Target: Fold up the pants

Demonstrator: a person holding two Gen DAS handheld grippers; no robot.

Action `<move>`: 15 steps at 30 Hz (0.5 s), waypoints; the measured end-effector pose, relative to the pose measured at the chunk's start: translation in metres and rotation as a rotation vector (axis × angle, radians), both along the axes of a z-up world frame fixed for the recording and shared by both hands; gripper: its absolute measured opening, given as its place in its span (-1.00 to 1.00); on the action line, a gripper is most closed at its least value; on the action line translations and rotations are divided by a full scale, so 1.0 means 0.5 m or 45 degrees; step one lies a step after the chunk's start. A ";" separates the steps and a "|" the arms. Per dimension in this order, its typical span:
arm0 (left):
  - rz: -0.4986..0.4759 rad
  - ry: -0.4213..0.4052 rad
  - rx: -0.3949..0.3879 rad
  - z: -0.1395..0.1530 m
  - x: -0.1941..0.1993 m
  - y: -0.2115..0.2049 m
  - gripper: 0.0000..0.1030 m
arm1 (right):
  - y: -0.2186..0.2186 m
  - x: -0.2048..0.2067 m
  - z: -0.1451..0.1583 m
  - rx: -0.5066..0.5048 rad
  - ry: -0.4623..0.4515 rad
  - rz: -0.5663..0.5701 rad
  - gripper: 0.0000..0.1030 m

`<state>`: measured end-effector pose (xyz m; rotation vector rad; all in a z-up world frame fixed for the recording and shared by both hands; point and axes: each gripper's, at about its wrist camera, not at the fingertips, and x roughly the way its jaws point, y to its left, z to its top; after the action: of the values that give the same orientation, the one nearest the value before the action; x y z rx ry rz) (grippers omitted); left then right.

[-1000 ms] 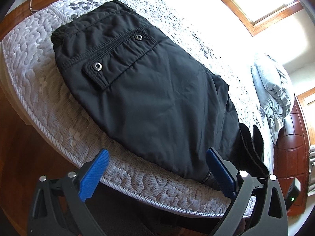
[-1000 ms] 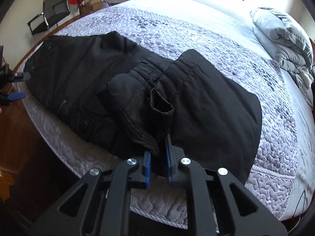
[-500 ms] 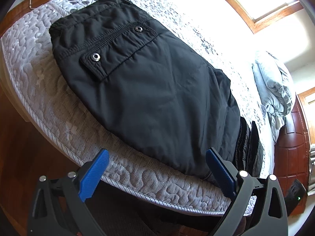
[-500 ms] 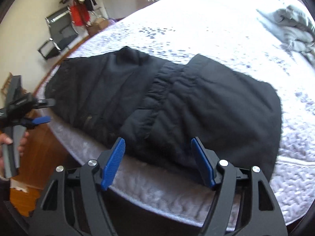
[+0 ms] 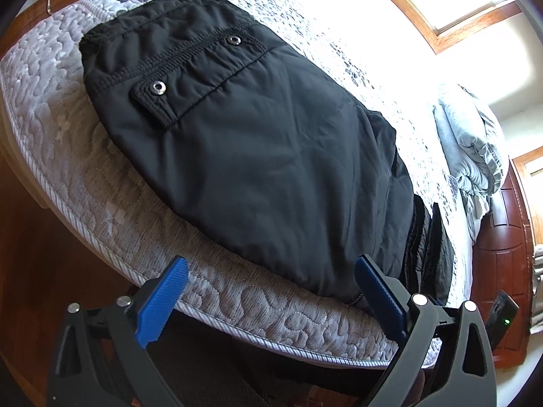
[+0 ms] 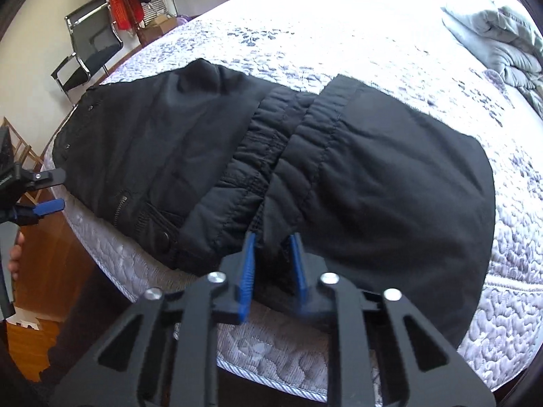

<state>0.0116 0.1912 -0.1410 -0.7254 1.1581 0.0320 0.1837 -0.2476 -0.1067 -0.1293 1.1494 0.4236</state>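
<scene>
Black pants (image 5: 258, 156) lie folded across the near part of the quilted mattress (image 5: 68, 156), pocket flap with snaps up. In the right wrist view the pants (image 6: 373, 183) show the gathered waistband (image 6: 271, 149) in the middle. My left gripper (image 5: 271, 278) is open and empty, at the mattress edge just short of the pants' near hem. My right gripper (image 6: 271, 251) has its blue pads close together around the near edge of the pants by the waistband. The left gripper also shows at the left edge of the right wrist view (image 6: 51, 190).
A grey bundled duvet (image 5: 471, 156) lies at the far end of the bed. A wooden headboard (image 5: 499, 237) is at the right. A chair (image 6: 85, 57) and hanging clothes stand by the wall. Wooden floor (image 6: 40, 247) lies below the mattress edge.
My right gripper let go of the lifted pants part, opened wide, then closed down on the near edge by the waistband. The pants now lie flat. My left gripper stayed open and barely moved.
</scene>
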 end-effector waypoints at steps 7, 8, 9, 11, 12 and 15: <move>-0.009 0.010 -0.006 -0.007 0.005 -0.008 0.92 | 0.015 -0.037 0.035 0.038 -0.002 0.165 -0.86; -0.011 0.011 -0.005 -0.007 0.006 -0.010 0.92 | 0.018 -0.039 0.028 0.014 0.001 0.171 -0.86; -0.014 0.012 -0.005 -0.008 0.007 -0.012 0.92 | 0.019 -0.039 0.018 0.005 0.011 0.169 -0.86; -0.019 0.013 -0.009 -0.008 0.008 -0.015 0.92 | 0.015 -0.031 -0.003 0.023 0.048 0.136 -0.86; -0.022 0.011 -0.009 -0.007 0.008 -0.016 0.92 | 0.017 -0.027 -0.010 0.031 0.059 0.128 -0.86; -0.027 0.010 -0.001 -0.005 0.006 -0.014 0.92 | 0.018 -0.023 -0.025 0.051 0.095 0.123 -0.69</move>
<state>0.0145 0.1844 -0.1437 -0.7139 1.1735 0.0169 0.1720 -0.2387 -0.1193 -0.1354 1.2101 0.5407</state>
